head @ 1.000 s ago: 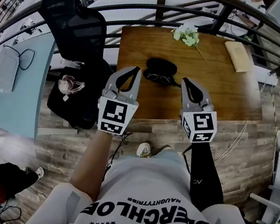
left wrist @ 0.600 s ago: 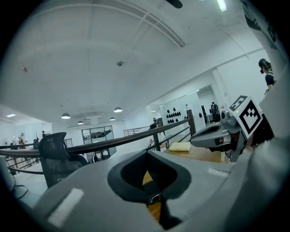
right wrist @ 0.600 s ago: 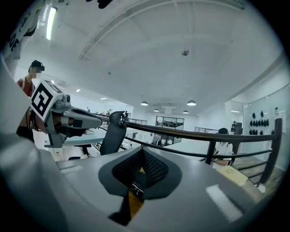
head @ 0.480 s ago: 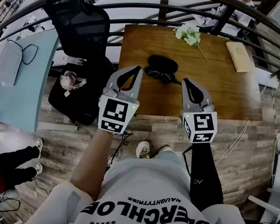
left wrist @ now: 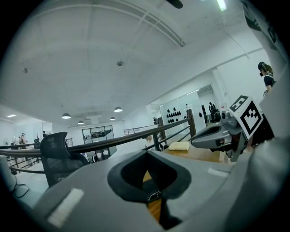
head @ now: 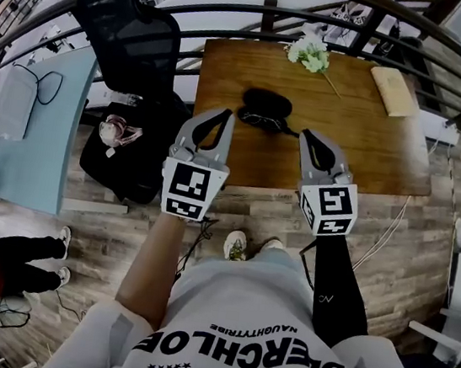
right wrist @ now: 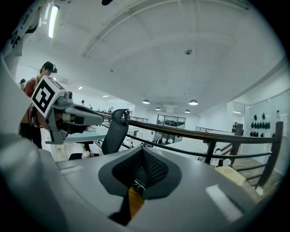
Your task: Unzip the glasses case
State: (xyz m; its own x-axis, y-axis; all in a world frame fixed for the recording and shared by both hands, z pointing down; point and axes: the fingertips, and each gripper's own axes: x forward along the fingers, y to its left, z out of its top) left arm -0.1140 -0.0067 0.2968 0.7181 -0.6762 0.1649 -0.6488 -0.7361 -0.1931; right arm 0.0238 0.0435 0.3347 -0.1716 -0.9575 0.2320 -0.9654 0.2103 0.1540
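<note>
In the head view we see the glasses case (head: 266,104), a dark oval shell, lying mid-way across the wooden table (head: 363,147) with a pair of glasses (head: 264,126) at its near edge. The left gripper (head: 225,115) and right gripper (head: 305,134) hang to either side of it, not touching it. In the left gripper view we find the jaw tips pressed together with nothing pinched between them, and the right gripper view shows the same.

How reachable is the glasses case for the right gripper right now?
Probably yes. The right gripper hangs at the near edge of the table, only bare wood toward the glasses case. Glasses lie at the case's near side, so come in from the right. Its jaws are shut.
</note>
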